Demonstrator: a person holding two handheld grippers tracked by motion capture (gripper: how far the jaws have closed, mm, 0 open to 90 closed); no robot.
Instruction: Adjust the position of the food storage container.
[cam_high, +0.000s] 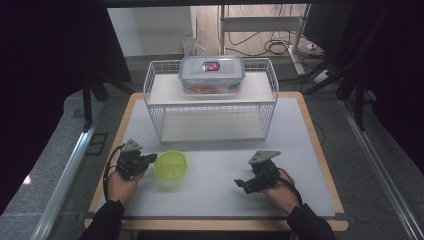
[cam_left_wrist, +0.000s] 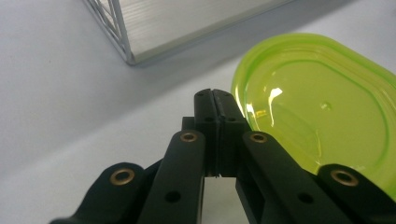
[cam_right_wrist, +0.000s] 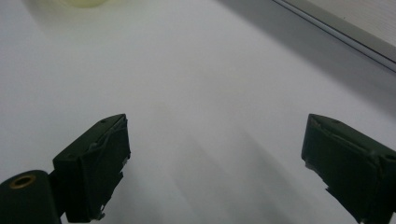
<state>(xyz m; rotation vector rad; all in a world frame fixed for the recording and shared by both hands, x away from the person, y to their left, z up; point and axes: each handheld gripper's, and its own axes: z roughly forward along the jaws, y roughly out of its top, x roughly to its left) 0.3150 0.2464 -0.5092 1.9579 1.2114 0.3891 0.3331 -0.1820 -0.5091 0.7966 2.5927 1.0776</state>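
table (cam_high: 225, 190), green lid (cam_high: 171, 165), closed left tool (cam_high: 148, 159)

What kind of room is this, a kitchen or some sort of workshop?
Probably a lab or test bench: a person works a claw in each hand at a table with a wire rack, cables on the floor behind.

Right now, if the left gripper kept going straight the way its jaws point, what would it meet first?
Probably the translucent lime-green plastic lid, though depth is unclear. The left gripper has its jaws pressed together, their tips right at the lid's near rim. The white wire rack stands farther on and off to one side.
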